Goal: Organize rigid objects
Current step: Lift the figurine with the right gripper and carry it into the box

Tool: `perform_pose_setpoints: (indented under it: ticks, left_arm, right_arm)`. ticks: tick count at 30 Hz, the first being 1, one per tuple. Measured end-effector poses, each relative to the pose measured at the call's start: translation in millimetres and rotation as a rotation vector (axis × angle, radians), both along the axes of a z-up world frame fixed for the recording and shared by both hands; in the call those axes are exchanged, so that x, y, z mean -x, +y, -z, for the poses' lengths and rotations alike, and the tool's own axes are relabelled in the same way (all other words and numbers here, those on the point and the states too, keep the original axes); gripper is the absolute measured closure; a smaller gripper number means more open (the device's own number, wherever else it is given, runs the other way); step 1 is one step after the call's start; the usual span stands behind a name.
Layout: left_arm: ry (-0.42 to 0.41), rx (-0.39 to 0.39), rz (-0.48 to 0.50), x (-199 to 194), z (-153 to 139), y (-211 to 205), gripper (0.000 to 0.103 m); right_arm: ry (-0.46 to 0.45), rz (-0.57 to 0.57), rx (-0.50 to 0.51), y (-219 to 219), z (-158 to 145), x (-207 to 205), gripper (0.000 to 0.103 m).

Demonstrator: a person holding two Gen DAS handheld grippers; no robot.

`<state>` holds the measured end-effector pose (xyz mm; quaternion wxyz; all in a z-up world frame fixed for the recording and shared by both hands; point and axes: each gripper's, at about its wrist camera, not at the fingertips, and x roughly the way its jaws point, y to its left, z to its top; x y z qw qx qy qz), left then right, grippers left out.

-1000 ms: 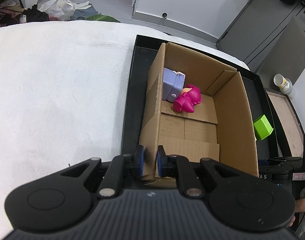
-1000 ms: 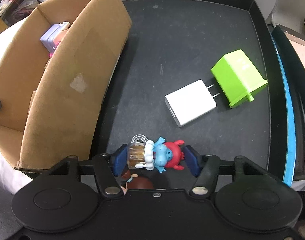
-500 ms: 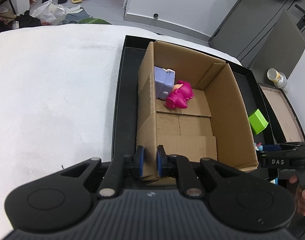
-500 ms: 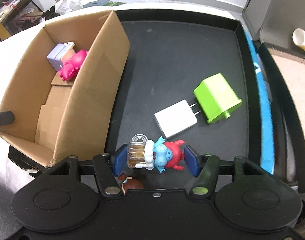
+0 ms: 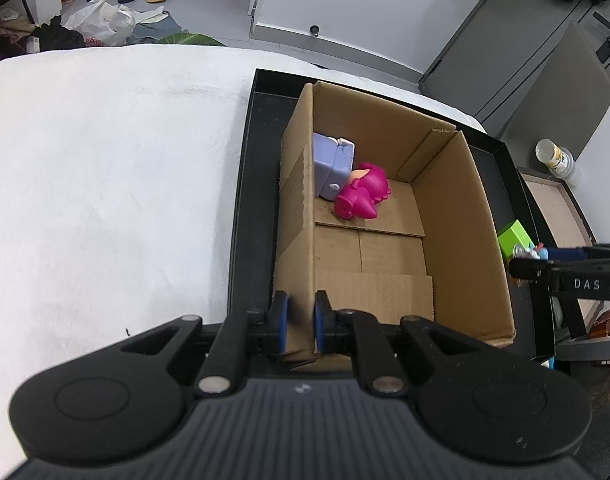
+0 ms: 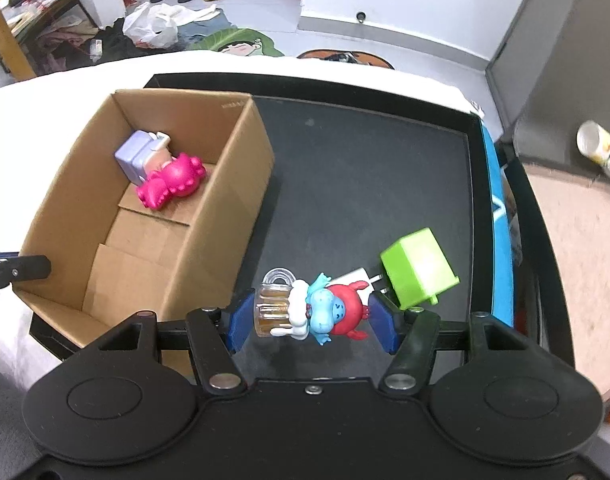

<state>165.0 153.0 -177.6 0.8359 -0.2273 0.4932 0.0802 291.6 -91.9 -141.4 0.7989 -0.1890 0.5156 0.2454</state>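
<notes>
An open cardboard box (image 5: pixel 477 216) (image 6: pixel 233 184) stands on the left part of a black tray (image 6: pixel 365 168). Inside lie a lilac block (image 5: pixel 331 166) (image 6: pixel 139 156) and a pink toy (image 5: pixel 361 198) (image 6: pixel 171 186). My left gripper (image 5: pixel 300 322) is shut on the box's near left wall. My right gripper (image 6: pixel 311 314) is shut on a blue and red figurine with a clear mug (image 6: pixel 313 306), held above the tray to the right of the box. A green cube charger (image 6: pixel 419 268) and a white charger (image 6: pixel 355 276), mostly hidden behind the figurine, lie on the tray.
The tray sits on a white cloth-covered table (image 5: pixel 105 184). A brown board (image 6: pixel 577 248) with a white can (image 6: pixel 601 148) lies to the right of the tray. Shoes, bags and cabinets fill the floor beyond the table's far edge.
My right gripper has risen with the figurine, so the tray and box look smaller and farther below. The left gripper keeps its hold on the box wall.
</notes>
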Motion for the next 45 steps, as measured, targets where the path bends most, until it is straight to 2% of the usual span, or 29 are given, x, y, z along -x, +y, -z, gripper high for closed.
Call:
perform_pose_setpoints:
  ticks: [10, 19, 30, 45]
  left_arm:
    - [0.003, 0.02, -0.002, -0.5, 2.2, 3.3, 0.091]
    - [-0.002, 0.029, -0.002, 0.0, 3.3, 4.6, 0.09]
    - [-0.009, 0.037, -0.005, 1.3, 3.9, 5.5, 0.09]
    - [-0.004, 0.038, -0.007, 0.9, 3.4, 6.0, 0.09]
  right_arm:
    - [-0.068, -0.076, 0.02, 36.1, -28.4, -5.4, 0.044]
    - [-0.131, -0.159, 0.046, 81.6, -37.9, 0.7, 0.044]
    - [-0.165, -0.241, 0.08, 113.5, -27.6, 14.8, 0.044]
    - [-0.192, -0.333, 0.135, 129.6, 3.8, 21.0, 0.044]
